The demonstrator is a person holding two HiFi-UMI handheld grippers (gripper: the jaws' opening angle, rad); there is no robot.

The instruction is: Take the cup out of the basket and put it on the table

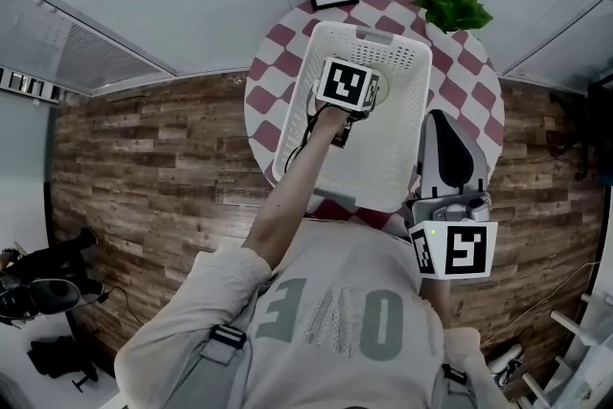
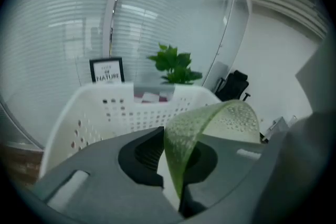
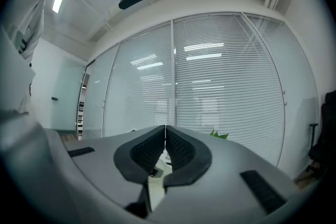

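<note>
Left gripper view: the left tool (image 2: 173, 150) clamps the wall of the translucent green plastic cup (image 2: 223, 122) over the white perforated plastic basket (image 2: 100, 110). Red-and-white checked counter (image 1: 271, 45) lies beyond the basket's rim. The right tool (image 3: 165, 145), beside the basket, is closed and empty.

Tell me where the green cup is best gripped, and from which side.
Grip the thin wall at the rim of the cup, coming from its open mouth: one jaw inside, one outside. The wall is thin and curved, so it fits between the pads, as the left gripper holds it now.
</note>
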